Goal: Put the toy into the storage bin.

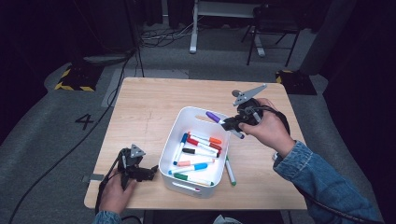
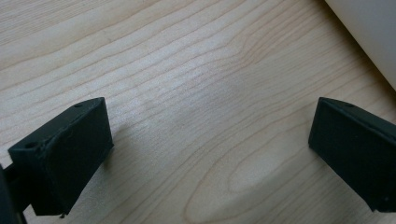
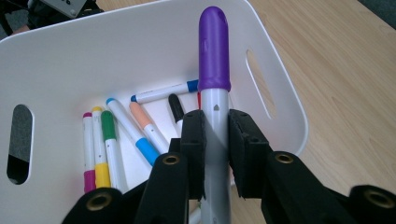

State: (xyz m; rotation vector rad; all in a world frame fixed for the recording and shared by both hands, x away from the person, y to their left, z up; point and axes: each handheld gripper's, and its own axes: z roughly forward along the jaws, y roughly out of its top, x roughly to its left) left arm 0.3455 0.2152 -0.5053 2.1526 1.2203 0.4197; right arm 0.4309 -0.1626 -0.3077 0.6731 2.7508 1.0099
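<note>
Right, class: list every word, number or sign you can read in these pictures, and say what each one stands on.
"4": on the grey floor left of the table, in the high view.
Yellow-and-black hazard stripes, no words: on two floor plates.
Purple marker, other markers and white bin: no readable print.

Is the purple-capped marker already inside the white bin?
Not yet. The right gripper holds the purple-capped marker above the white bin, over its far rim.
</note>
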